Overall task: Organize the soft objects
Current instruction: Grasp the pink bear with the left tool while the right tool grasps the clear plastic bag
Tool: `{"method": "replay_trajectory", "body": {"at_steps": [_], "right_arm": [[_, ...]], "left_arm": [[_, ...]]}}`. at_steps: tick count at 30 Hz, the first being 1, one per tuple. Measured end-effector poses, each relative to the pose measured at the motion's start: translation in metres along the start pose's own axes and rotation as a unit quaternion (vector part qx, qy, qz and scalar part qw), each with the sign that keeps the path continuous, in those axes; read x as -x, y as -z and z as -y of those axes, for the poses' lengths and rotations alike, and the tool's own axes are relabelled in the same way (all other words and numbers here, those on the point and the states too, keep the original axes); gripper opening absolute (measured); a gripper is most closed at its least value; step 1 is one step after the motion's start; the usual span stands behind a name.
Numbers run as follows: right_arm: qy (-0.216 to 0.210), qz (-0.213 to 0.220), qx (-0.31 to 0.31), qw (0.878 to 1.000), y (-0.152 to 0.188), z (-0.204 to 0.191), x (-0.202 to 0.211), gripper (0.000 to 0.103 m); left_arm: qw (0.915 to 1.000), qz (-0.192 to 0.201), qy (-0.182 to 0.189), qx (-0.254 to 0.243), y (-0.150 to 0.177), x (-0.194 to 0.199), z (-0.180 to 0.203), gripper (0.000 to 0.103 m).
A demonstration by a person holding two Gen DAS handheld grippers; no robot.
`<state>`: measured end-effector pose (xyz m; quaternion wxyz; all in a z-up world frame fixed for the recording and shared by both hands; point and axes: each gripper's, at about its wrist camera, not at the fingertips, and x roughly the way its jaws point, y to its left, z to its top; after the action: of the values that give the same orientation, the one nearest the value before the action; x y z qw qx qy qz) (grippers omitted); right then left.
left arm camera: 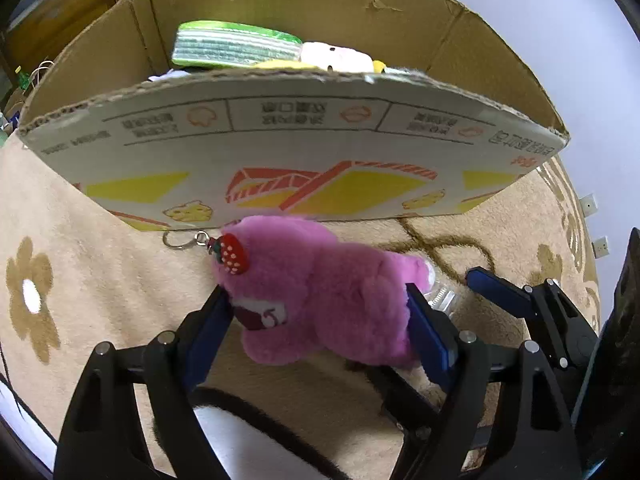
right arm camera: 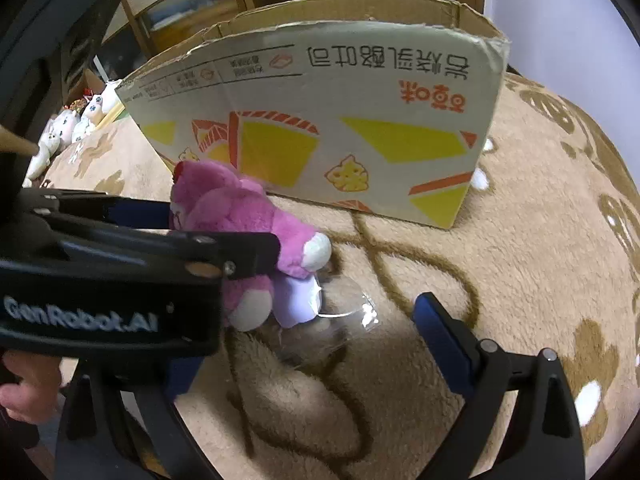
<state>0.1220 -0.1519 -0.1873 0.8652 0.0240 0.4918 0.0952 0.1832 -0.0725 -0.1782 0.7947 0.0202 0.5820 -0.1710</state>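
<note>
- Left tool [left arm camera: 320, 316]: blue pads pressed against both sides of the pink plush bear [left arm camera: 320, 292], gripping it just above the carpet [left arm camera: 100, 300].
- Right tool [right arm camera: 304, 344]: jaws spread wide, holding nothing; a clear plastic wrapper [right arm camera: 344, 312] lies on the carpet between its fingers.
- Pink plush bear: fluffy magenta fur, white paw tips, a red strawberry charm [left arm camera: 232, 254] on the head with a metal clasp [left arm camera: 184, 240] attached; located just in front of the cardboard box [left arm camera: 280, 152].
- Cardboard box: open-topped, printed with yellow and orange shapes, standing on the carpet; contains a green striped soft item [left arm camera: 236, 46], a white plush [left arm camera: 336, 56] and something yellow [left arm camera: 280, 65], partly hidden by the near wall.
- Carpet: beige, brown flower pattern.
</note>
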Motion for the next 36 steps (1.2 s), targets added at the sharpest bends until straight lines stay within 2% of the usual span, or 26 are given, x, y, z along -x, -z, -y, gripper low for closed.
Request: {"method": "replay_trajectory", "body": {"at_steps": [3,8,10,13,16,19,21,25,26,36], "right_arm": [[0.006,0.003,0.018,1.0,-0.002,-0.002,-0.001,0.101],[0.015,0.003,0.03,0.999,0.0,-0.006,-0.006,0.101],[0.019,0.005,0.031,0.999,-0.002,-0.007,-0.008,0.101],[0.027,0.008,0.031,0.999,-0.005,-0.008,-0.015,0.098],[0.051,0.008,0.034,0.998,-0.006,-0.009,-0.021,0.086],[0.062,0.011,0.038,0.997,-0.008,-0.008,-0.021,0.08],[0.069,0.014,0.037,0.997,-0.007,-0.008,-0.021,0.069],[0.065,0.016,0.032,0.997,-0.007,-0.005,-0.019,0.066],[0.064,0.017,0.034,0.997,-0.007,-0.005,-0.018,0.043],[0.014,0.03,-0.009,0.999,-0.008,0.024,0.003,0.033]], "left_arm": [[1.0,0.005,-0.001,0.003,-0.002,0.005,-0.007,0.082],[0.9992,0.023,-0.032,-0.002,-0.009,0.025,-0.017,0.081],[0.9992,0.024,-0.033,0.005,-0.01,0.026,-0.024,0.081],[0.9983,0.022,-0.053,0.006,-0.01,0.022,-0.03,0.081],[0.9982,0.021,-0.055,0.01,-0.009,0.02,-0.037,0.081],[0.9983,0.024,-0.05,0.017,-0.012,0.02,-0.039,0.081],[0.9983,0.026,-0.047,0.02,-0.012,0.021,-0.043,0.081],[0.9981,0.03,-0.052,0.016,-0.004,0.021,-0.047,0.081],[0.9981,0.031,-0.052,0.015,-0.004,0.021,-0.048,0.081],[0.9976,0.036,-0.059,0.004,0.008,0.022,-0.026,0.081]]}}
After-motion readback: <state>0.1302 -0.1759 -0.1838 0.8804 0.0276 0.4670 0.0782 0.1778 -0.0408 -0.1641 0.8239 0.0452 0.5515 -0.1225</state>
